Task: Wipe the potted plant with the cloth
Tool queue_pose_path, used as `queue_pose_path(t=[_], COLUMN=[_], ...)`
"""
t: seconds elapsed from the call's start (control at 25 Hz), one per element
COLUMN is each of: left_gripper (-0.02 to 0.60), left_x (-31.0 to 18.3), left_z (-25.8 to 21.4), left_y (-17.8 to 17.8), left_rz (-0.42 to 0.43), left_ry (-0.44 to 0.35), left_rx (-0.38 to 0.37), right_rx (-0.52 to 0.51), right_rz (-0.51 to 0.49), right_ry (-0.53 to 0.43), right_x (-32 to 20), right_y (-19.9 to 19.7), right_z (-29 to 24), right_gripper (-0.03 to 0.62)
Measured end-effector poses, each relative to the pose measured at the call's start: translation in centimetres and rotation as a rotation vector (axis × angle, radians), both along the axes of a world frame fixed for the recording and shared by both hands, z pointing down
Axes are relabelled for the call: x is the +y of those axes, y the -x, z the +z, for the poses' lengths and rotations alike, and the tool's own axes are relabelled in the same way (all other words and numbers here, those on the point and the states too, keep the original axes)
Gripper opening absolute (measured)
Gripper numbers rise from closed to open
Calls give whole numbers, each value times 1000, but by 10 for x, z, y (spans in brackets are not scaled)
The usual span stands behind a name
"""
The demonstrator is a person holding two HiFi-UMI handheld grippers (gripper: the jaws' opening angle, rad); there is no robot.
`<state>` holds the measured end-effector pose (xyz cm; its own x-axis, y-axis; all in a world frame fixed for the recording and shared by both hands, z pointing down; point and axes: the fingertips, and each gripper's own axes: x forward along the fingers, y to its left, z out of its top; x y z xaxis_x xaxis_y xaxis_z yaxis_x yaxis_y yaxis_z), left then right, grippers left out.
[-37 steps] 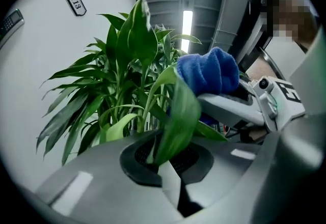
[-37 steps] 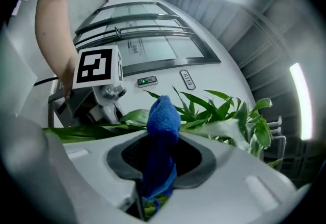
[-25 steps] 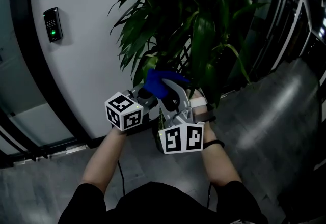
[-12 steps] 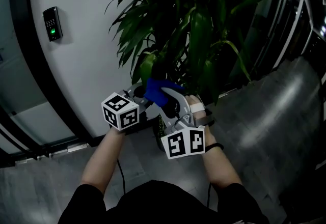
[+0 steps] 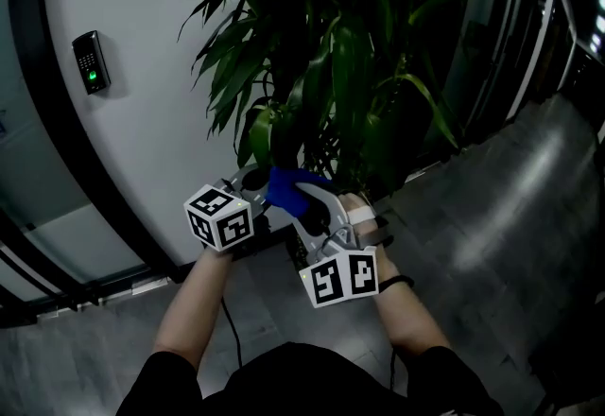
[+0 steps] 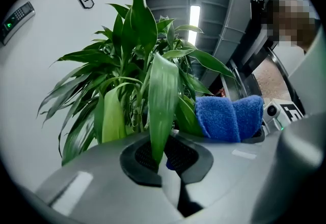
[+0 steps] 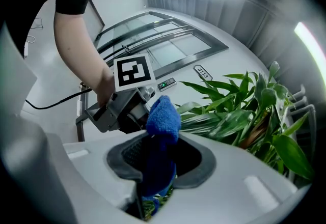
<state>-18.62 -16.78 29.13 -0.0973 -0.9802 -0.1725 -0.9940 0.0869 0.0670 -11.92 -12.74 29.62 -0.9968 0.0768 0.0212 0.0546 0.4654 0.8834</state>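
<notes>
- A keypad (image 5: 90,61) sits on the white wall at the far left.
- The left gripper (image 6: 162,156) is clenched on one long leaf (image 6: 163,101) of the plant (image 5: 331,55).
- Just to its right, the right gripper (image 7: 155,167) grasps the cloth (image 7: 162,116), which stands up blue from the jaws, close beside the leaves.

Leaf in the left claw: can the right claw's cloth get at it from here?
Probably yes. The left claw pins the leaf; the right claw holds the blue cloth right beside it, nothing between.
</notes>
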Motion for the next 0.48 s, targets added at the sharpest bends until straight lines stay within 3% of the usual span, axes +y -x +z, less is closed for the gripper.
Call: queue_pose_path(t=[0.48], left_gripper=[6], left_x=[3], left_z=[7], left_y=[5], left_rz=[-34], left_ry=[8], left_rx=[22], right_rx=[28], right_rz=[-16], right_ry=[46], right_x=[-4], right_y=[-10], right_z=[29], right_gripper=[110])
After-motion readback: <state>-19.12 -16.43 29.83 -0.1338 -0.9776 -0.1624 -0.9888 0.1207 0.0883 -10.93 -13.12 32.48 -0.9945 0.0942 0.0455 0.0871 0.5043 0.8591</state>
